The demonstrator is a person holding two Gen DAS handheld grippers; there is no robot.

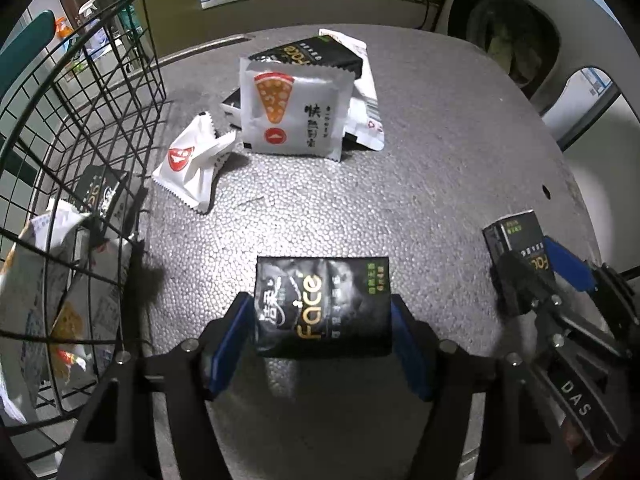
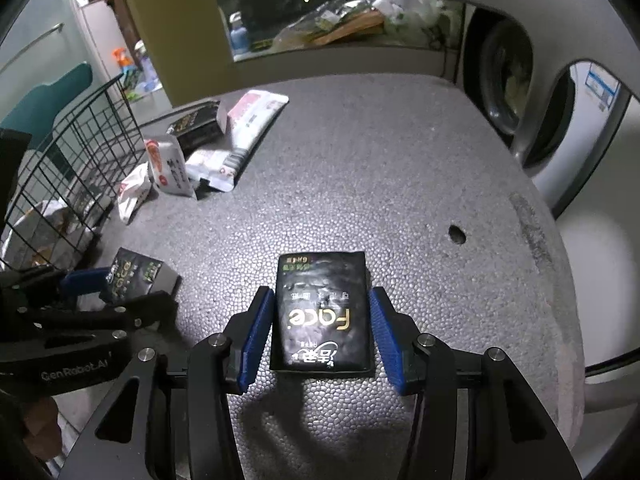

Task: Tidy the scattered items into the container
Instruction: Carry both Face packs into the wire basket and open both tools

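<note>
Two black "Face" tissue packs lie on the grey foam-topped table (image 1: pixel 420 160). In the left wrist view my left gripper (image 1: pixel 320 304) is shut on one pack (image 1: pixel 322 306), blue pads against its short ends. My right gripper (image 2: pixel 320 292) is shut on the other pack (image 2: pixel 322 312), pads at its long sides. Each view shows the other gripper too: the right one (image 1: pixel 536 272) with its pack (image 1: pixel 516 240), the left one (image 2: pixel 116 288) with its pack (image 2: pixel 136 274). The black wire basket (image 1: pixel 80 120) stands at the left and holds several packets.
Farther back lie a white pizza-print packet (image 1: pixel 294 112), a small white snack packet (image 1: pixel 192 164), another black pack (image 1: pixel 308 54) and a white barcode pouch (image 1: pixel 366 112). A hole (image 2: pixel 456 234) marks the table's right side. A washing machine (image 2: pixel 508 80) stands beyond.
</note>
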